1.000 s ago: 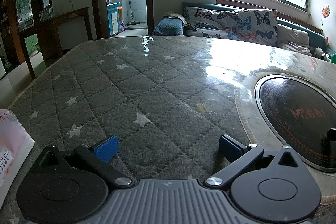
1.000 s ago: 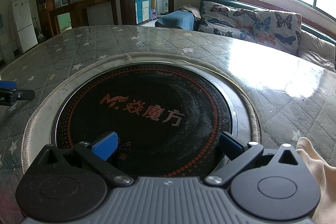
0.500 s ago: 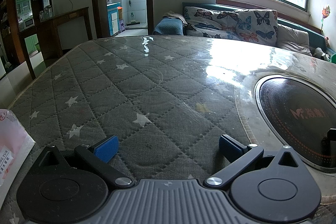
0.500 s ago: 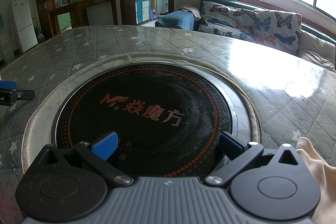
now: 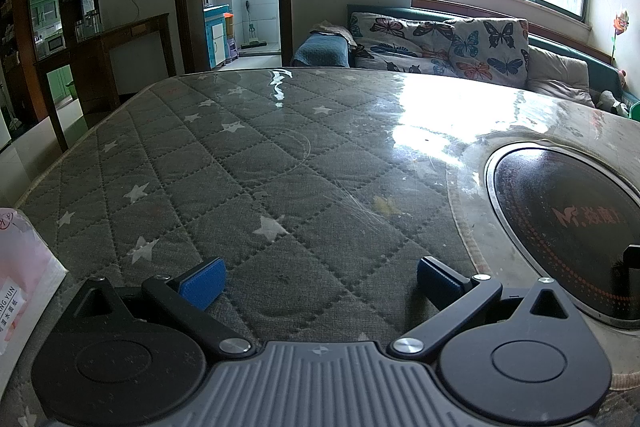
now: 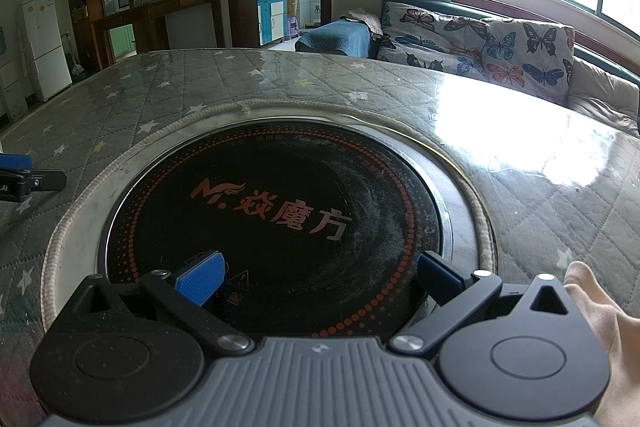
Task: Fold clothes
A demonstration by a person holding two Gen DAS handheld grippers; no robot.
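My left gripper [image 5: 318, 281] is open just above the grey quilted star-patterned table cover [image 5: 248, 163], with nothing between its blue pads. My right gripper [image 6: 320, 281] is open too, low over the round black induction hob [image 6: 276, 211] set into the table. A piece of cream cloth [image 6: 600, 311] shows at the right edge of the right wrist view, behind the gripper's right side; most of it is out of frame. The left gripper's tip [image 6: 24, 179] appears at the far left of the right wrist view.
A pink-and-white plastic packet [image 5: 20, 283] lies at the table's left edge. The hob [image 5: 568, 227] sits right of my left gripper. Beyond the table stand a butterfly-print sofa [image 5: 448, 43], a dark wooden sideboard [image 5: 120, 51] and a white fridge [image 6: 44, 43].
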